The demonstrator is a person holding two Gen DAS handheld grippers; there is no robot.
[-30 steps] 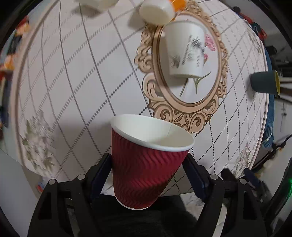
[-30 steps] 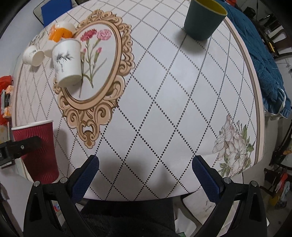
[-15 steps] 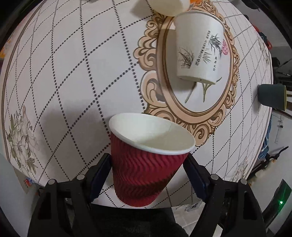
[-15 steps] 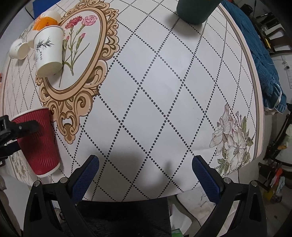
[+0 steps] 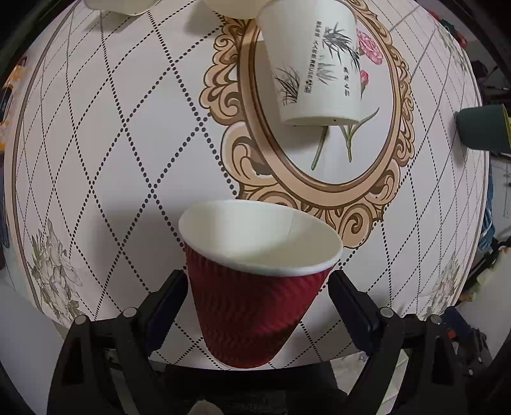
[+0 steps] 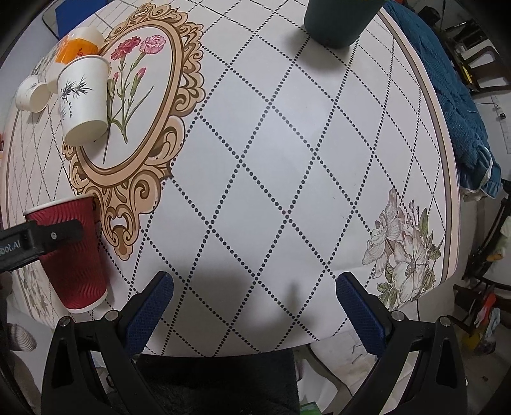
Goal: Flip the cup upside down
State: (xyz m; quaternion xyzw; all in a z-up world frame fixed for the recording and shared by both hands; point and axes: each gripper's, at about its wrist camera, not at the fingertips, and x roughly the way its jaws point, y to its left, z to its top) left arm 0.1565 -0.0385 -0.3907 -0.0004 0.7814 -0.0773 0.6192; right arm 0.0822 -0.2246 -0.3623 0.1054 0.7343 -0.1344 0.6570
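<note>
Red cup (image 5: 255, 297) gripped in left tool (image 5: 257, 298), mouth up and slightly tilted.

Left tool's fingers pinch the cup's ribbed sides; the cup sits just short of the gold oval frame (image 5: 246, 105) printed on the table (image 6: 255, 159), whether touching the table cannot be told. Right tool (image 6: 254, 306) is spread wide, holding nothing, well apart from the cup. White printed cup (image 5: 314, 67) stands inside the frame.

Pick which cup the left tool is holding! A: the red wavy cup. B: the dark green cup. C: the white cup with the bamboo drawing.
A: in the left wrist view the red cup sits between the fingers of the left tool, mouth up, while the white cup stands upside down on the table and the green cup stands far off.
</note>
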